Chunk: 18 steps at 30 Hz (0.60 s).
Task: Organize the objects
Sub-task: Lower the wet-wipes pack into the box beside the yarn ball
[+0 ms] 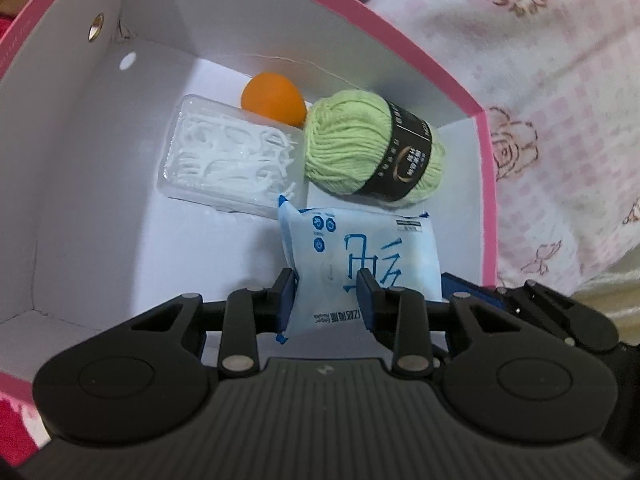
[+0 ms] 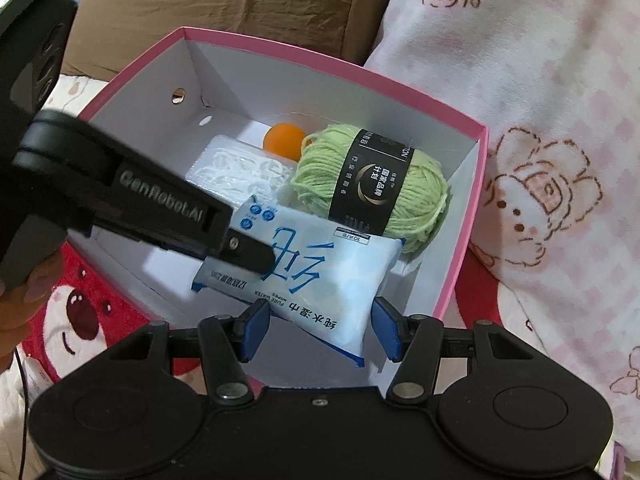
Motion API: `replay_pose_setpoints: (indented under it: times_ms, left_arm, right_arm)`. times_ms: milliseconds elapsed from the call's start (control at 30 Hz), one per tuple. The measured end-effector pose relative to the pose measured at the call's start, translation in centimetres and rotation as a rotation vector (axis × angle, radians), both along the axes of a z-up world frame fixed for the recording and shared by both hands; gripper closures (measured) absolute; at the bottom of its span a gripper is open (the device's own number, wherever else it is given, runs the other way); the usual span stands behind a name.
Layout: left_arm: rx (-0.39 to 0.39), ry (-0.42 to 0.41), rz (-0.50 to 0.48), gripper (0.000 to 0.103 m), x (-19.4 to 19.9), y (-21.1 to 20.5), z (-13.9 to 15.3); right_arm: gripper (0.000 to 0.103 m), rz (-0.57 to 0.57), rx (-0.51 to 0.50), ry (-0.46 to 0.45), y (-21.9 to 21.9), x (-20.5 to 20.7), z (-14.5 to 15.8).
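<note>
- Left gripper (image 1: 326, 296) is clamped on the wipes pack (image 1: 360, 256) inside the pink box (image 1: 486, 200).
- Right gripper (image 2: 320, 330) stands part-open astride the pack's 6 o'clock corner, pads not pressing.
- Yarn ball (image 1: 372, 148) lies at the pack's 12 o'clock.

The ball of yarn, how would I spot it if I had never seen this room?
Find the pink-rimmed box with white inner walls, sitting on the patterned bedding. Look toward its far right corner, behind the blue-and-white wipes pack. The ball of yarn is the only soft, pale green thing inside, wrapped in a black paper band, beside an orange ball.
</note>
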<state>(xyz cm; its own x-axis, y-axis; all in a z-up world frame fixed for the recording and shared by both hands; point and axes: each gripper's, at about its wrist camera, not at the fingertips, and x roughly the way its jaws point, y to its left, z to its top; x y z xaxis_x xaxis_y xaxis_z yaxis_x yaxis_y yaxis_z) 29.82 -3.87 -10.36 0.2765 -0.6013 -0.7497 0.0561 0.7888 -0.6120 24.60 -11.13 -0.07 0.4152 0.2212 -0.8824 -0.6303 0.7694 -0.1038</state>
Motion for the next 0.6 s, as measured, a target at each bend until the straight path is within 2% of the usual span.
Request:
replay_pose_setpoints:
  times_ms: [200,267,467,600]
  left_arm:
    - [-0.016,0.042,-0.024,0.073,-0.2,-0.5,-0.8]
    - [0.019,0.014,-0.020,0.073,-0.5,-0.8,-0.8]
    - [0.010,-0.026,-0.008,0.073,-0.6,-1.1,-1.0]
    - [0.032,-0.036,-0.020,0.072,-0.5,-1.2,-1.1]
  right_arm:
    - [0.043,-0.010,0.001,0.002,-0.6,-0.3,0.2]
    - [0.043,-0.018,0.006,0.008,-0.4,0.0,0.2]
    - [0.043,0.012,0.005,-0.033,0.0,-0.7,0.5]
    - [0.043,0.006,0.078,-0.026,-1.2,-1.1,1.2]
